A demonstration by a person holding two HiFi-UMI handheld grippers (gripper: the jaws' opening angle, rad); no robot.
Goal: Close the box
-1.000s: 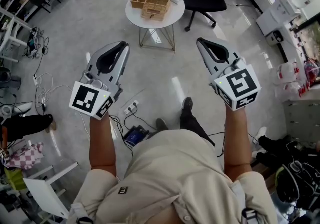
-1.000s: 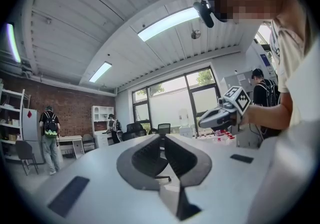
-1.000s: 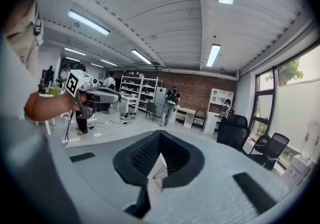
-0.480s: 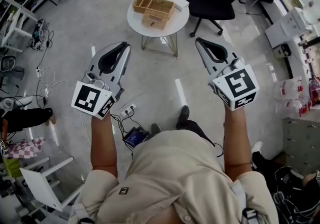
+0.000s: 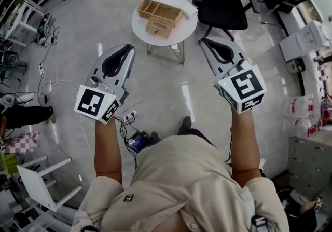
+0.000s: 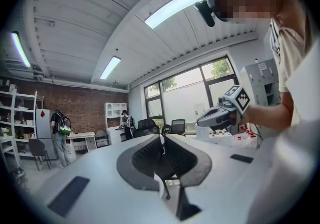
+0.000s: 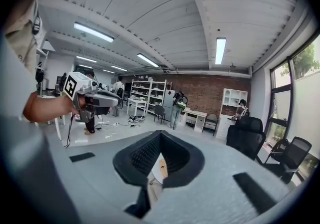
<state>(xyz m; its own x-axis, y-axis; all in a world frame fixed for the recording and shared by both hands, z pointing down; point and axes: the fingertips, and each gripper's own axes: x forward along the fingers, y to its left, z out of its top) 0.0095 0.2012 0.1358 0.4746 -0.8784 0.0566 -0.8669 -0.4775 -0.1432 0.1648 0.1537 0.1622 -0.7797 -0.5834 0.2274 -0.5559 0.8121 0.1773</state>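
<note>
Box (image 5: 160, 13) on round table (image 5: 139, 24)

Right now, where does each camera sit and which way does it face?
Head view: on the head, facing steeply down at round table; shows torso, left gripper, right gripper.
Left gripper view: on that gripper, facing windows along shut jaws.
Right gripper view: on that gripper, facing brick wall.
Shared: each gripper view shows the other.

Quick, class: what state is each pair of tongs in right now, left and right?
Left tongs: closed, holding nothing.
Right tongs: closed, holding nothing.
</note>
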